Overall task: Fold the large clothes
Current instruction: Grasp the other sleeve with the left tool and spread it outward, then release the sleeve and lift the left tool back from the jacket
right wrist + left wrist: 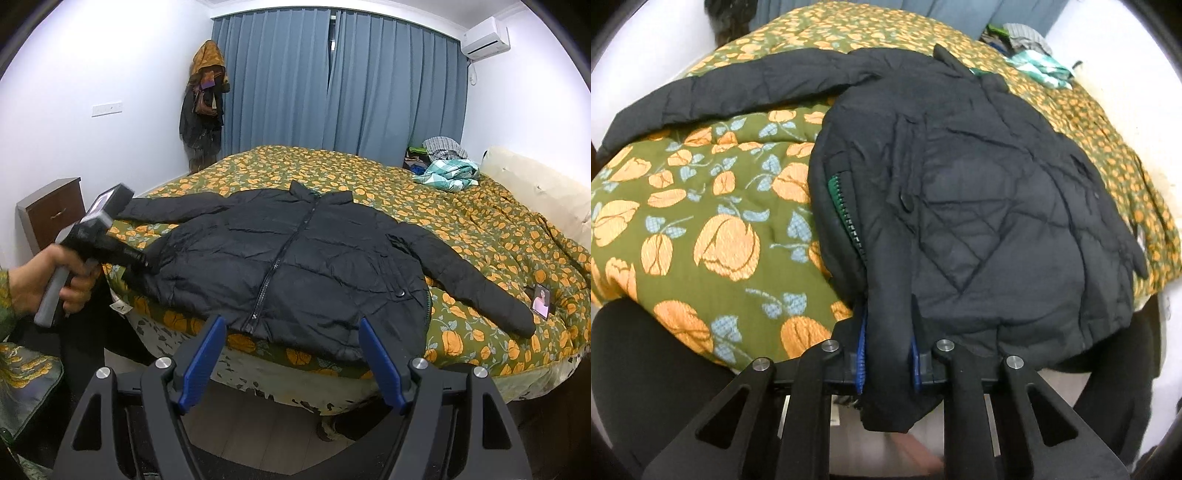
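Blue-padded left hand-held gripper (886,354) pinching puffy quilted black jacket (979,206), floral bedspread (701,229)

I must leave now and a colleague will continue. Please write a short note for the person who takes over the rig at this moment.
Left gripper: shut on the jacket, pinching its hem at the near left corner.
Right gripper: open, holding nothing, in the air before the bed edge, facing the hem.
Jacket: front up, zipped, spread on the bed, both sleeves out to the sides.
Done: laid out flat; no fold visible yet.
Left: probably take the other hem corner with the right gripper, then fold sleeves in and the body over.
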